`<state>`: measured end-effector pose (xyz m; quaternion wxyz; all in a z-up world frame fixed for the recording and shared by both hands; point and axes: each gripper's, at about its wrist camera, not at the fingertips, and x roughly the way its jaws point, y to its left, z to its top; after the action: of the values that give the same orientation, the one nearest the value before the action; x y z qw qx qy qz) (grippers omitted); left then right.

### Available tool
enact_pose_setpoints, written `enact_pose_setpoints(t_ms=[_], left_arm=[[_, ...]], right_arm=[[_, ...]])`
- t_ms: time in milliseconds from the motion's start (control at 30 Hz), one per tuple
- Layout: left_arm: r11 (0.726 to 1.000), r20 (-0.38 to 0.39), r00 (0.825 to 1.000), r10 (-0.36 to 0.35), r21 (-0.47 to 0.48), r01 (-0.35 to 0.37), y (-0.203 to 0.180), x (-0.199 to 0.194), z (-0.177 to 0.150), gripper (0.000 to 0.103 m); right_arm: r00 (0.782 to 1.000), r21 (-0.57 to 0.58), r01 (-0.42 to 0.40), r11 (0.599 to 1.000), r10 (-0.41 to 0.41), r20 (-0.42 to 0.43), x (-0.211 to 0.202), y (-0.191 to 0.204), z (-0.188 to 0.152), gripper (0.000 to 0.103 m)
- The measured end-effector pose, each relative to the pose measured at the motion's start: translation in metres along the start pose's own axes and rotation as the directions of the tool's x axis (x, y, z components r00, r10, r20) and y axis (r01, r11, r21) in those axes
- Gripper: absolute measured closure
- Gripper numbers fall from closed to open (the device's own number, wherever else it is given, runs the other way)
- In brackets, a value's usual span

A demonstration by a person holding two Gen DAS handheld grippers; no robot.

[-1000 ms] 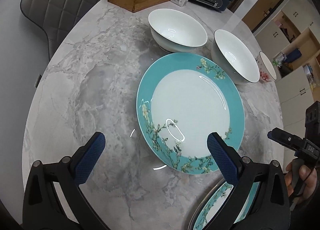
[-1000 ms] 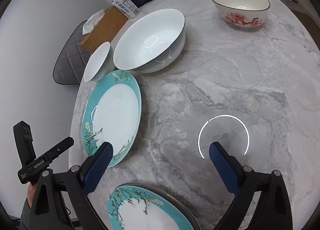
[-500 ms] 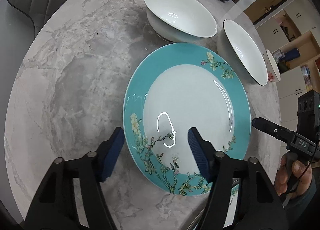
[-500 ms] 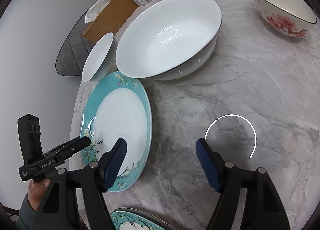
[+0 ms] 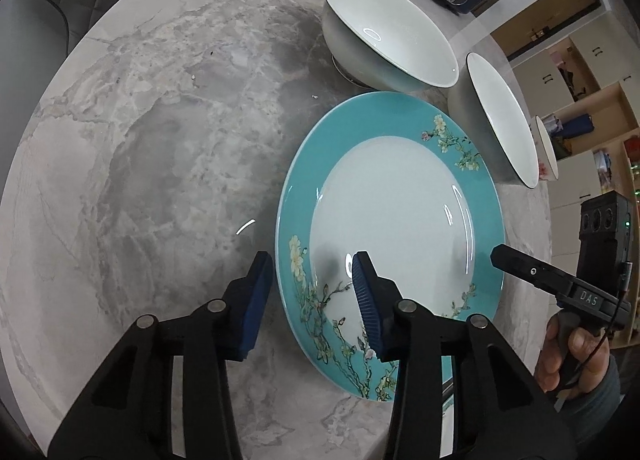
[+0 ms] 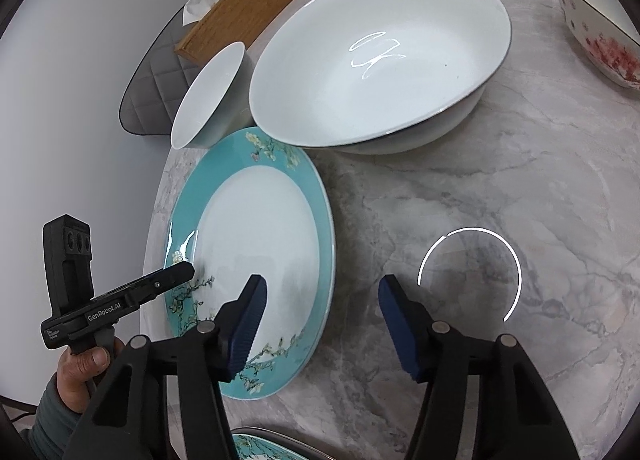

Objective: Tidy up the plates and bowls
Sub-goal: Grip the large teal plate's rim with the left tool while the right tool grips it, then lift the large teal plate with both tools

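Both hand-held grippers, left [image 5: 313, 296] and right [image 6: 320, 314], are narrowing astride opposite rims of the plate [image 5: 394, 220] lying near the counter [image 5: 160, 148] edge; uneven pinching risks tipping it.

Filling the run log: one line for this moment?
left gripper: astride plate rim, closing | right gripper: astride opposite rim, closing | plate: on table

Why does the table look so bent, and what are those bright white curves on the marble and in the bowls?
Left wrist view: the fisheye lens bows the table into a curve; a short white glint of a lamp lies by the teal plate. Right wrist view: a ring-shaped lamp reflection on the marble, a squiggle of glare in the large white bowl, and soft shadows under the tongs. Both views are sharp.
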<state>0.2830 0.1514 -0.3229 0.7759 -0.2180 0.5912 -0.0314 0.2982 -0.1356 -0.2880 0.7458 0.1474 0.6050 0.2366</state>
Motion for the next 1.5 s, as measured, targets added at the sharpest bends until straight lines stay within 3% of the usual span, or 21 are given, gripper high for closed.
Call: enact_pose_setpoints(t_ms=[200,267,333,500,567,1233,1500], left_arm=[[1.000,-0.005,1.000,-0.027,-0.014,0.027,0.010,-0.001,0.002,0.080],[0.999,-0.001,0.999,-0.036,-0.019,0.036,0.011,-0.001,0.001,0.080],[0.999,0.001,0.999,-0.042,-0.027,0.042,0.012,-0.001,0.001,0.082],[1.000,-0.015,1.000,-0.020,-0.008,0.020,0.008,0.000,0.000,0.092],[1.000,-0.019,1.000,-0.025,-0.009,0.024,0.007,0.001,0.000,0.092],[0.999,-0.030,0.999,-0.038,0.014,0.038,0.005,0.002,-0.006,0.093],[0.998,-0.011,0.998,-0.068,0.014,0.069,0.005,-0.009,-0.008,0.095]], right_arm=[[1.000,0.003,-0.015,1.000,0.015,-0.006,0.002,0.000,0.002,0.044],[1.000,0.004,-0.019,1.000,0.019,-0.007,0.002,-0.001,0.002,0.046],[1.000,0.000,-0.020,1.000,0.020,-0.013,0.003,0.000,0.003,0.053],[0.999,-0.012,-0.017,1.000,0.016,-0.041,0.008,-0.003,-0.004,0.087],[0.998,-0.006,-0.028,1.000,0.027,-0.051,0.010,-0.005,-0.005,0.090],[0.987,0.167,-0.155,0.974,0.160,-0.016,0.012,-0.030,-0.008,0.097],[0.985,0.180,-0.169,0.969,0.174,-0.011,0.008,-0.028,-0.012,0.096]])
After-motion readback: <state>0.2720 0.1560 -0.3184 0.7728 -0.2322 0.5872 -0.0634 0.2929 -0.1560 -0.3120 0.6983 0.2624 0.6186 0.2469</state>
